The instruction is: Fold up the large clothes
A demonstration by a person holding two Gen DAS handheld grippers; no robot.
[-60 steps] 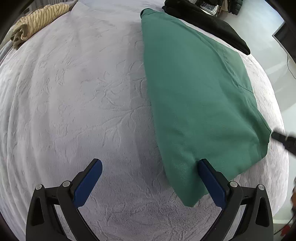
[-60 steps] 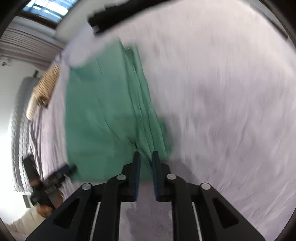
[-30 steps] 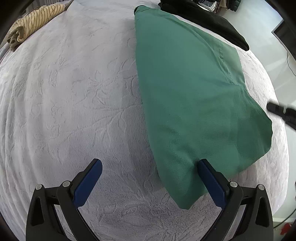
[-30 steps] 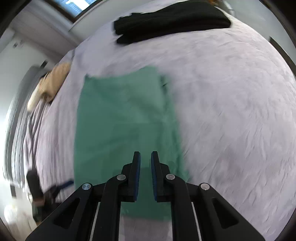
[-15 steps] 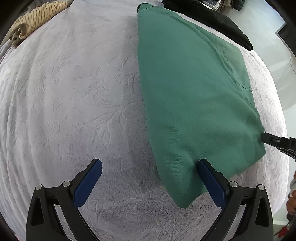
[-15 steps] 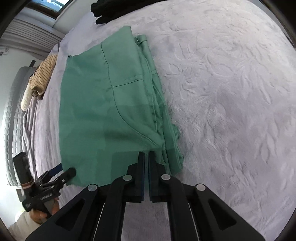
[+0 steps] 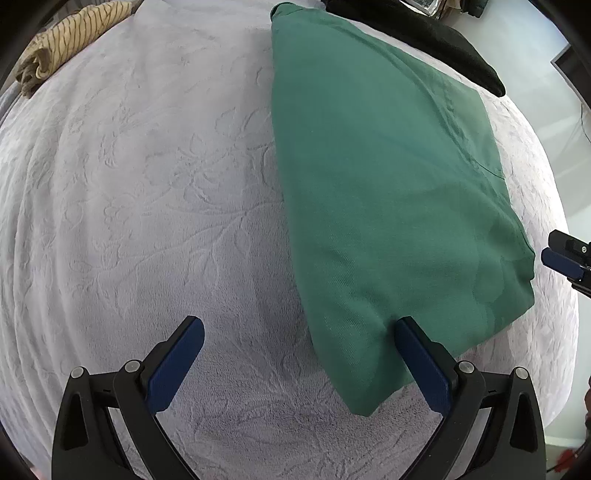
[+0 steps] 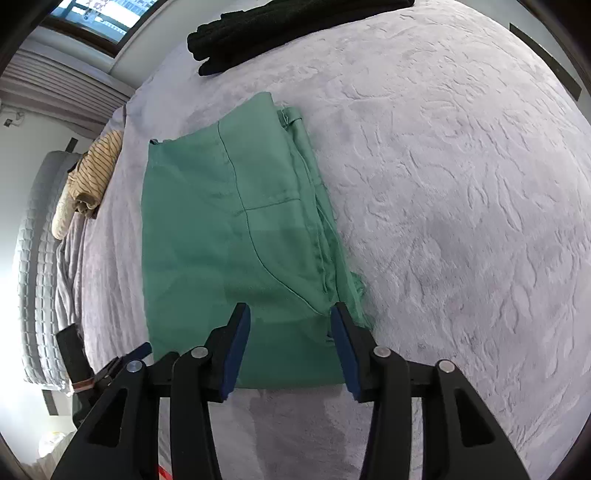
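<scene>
On the bed (image 7: 147, 203), under a pale grey blanket (image 8: 461, 221) embossed with leaves, a green garment (image 7: 376, 192) lies folded flat into a long rectangle. From the left wrist view it fills the right half of the bed; from the right wrist view it sits left of centre, its seams and stacked edges showing along its right side. A black garment (image 8: 266, 33) lies folded beyond its far end, apart from it. A striped tan garment (image 8: 96, 166) is bunched at the bed's far left edge, well apart from the green one.

The left gripper (image 7: 299, 350) hangs over the near corner of the green garment with its jaws spread wide, one finger above bare blanket, the other above the cloth; nothing is gripped. The right gripper (image 8: 290, 334) is over the near end of the green garment, its jaws opening, with the cloth seen between them but not pinched.
</scene>
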